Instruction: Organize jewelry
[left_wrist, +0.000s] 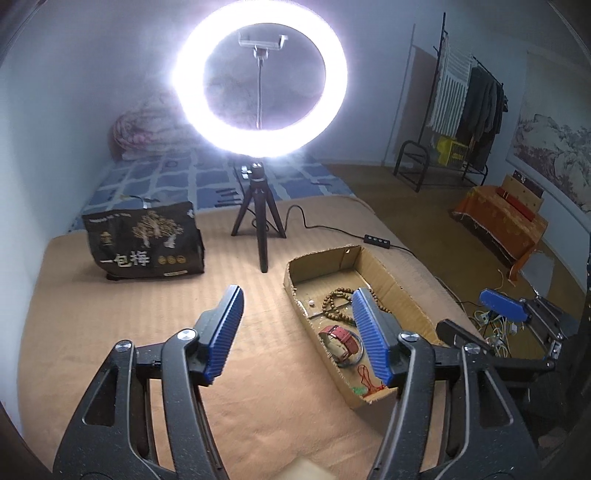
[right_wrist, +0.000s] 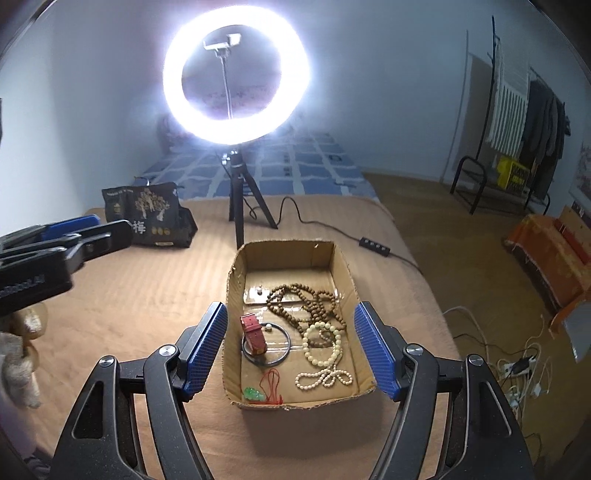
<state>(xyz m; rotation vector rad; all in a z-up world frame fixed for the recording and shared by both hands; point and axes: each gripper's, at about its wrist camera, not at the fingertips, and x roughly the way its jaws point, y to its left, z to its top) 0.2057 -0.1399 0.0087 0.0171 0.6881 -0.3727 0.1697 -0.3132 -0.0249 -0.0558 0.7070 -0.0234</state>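
While the bed (right_wrist: 129, 295) is carrying the cardboard box (right_wrist: 236, 280) near its right edge, you are hovering both tongs wide apart and empty: left tongs (left_wrist: 295, 332) beside the box, right tongs (right_wrist: 290, 350) straddling it. Brown beads (right_wrist: 306, 299), cream beads (right_wrist: 325, 350), red watch (right_wrist: 253, 332) and green pendant (right_wrist: 253, 393) are lying inside; be lowering slowly, picking one strand.

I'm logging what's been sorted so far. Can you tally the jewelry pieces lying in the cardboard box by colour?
In the cardboard box:
Brown: 1, wooden bead strand
Cream or white: 3, large-bead strand, small-bead strand, lone small bead
Red: 2, watch strap, cord
Green: 1, pendant
Dark: 1, ring bangle
Total: 8
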